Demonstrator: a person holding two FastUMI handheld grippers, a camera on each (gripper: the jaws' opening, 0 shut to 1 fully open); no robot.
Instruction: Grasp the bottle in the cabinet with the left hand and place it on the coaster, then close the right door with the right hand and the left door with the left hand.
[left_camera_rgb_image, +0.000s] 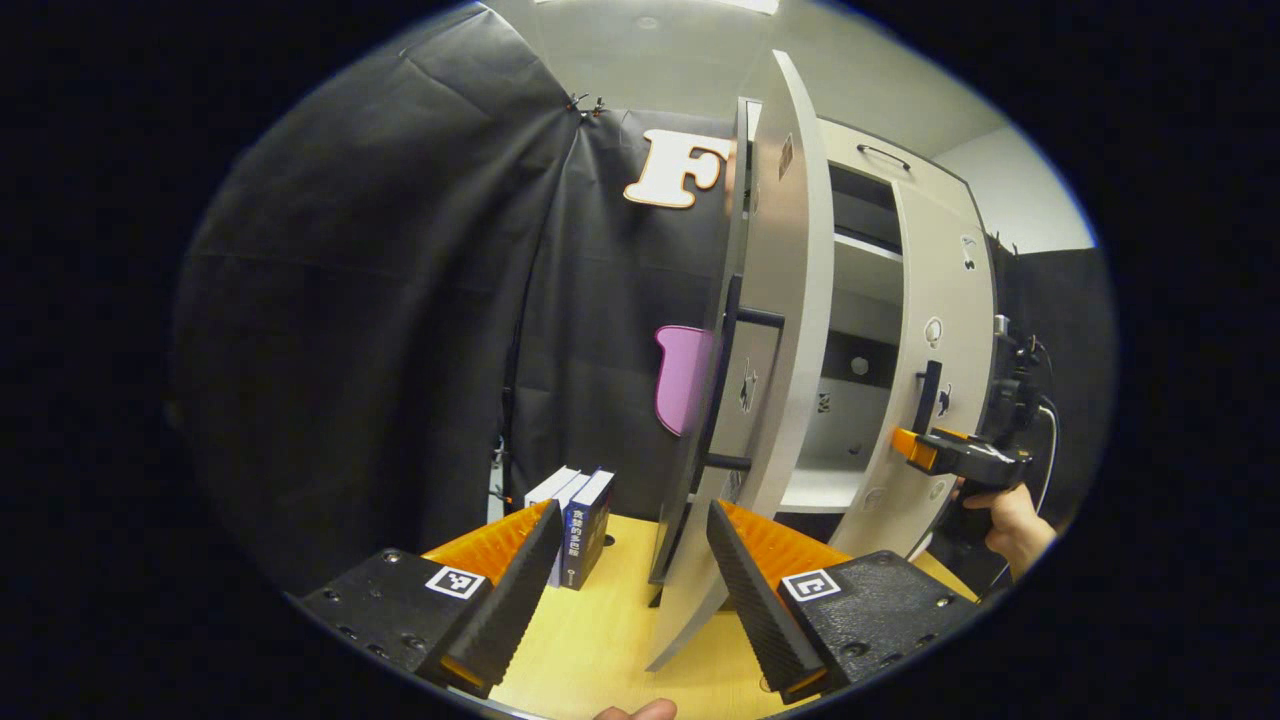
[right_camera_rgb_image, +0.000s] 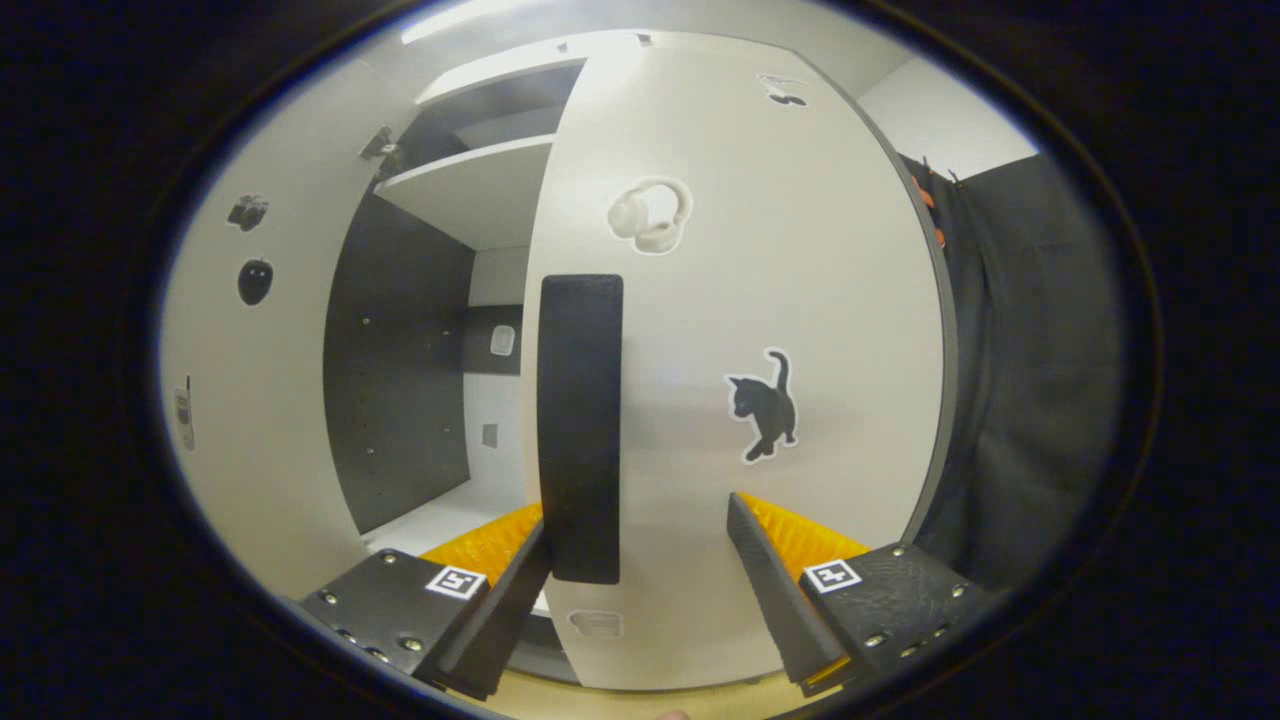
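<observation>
- The tall white cabinet (left_camera_rgb_image: 860, 330) stands on the pale wooden surface (left_camera_rgb_image: 610, 640) with both doors ajar; its grey-backed shelves show between them; I cannot make out the bottle or the coaster in either view.
- The white right door (right_camera_rgb_image: 740, 330), with its black vertical bar handle (right_camera_rgb_image: 580, 420) and a black cat sticker (right_camera_rgb_image: 763, 405), fills the right gripper view; the right gripper (right_camera_rgb_image: 640, 590) is right up against it, jaws wide apart and holding nothing, the handle's lower end just beside one finger.
- In the left gripper view that gripper (left_camera_rgb_image: 960, 458), held by a hand (left_camera_rgb_image: 1018, 525), sits at the right door (left_camera_rgb_image: 940, 380).
- The white left door (left_camera_rgb_image: 790, 350) stands edge-on just ahead of the left gripper (left_camera_rgb_image: 625, 590); its jaws gape empty.
- Upright dark blue books (left_camera_rgb_image: 580, 525) stand near the black cloth.
</observation>
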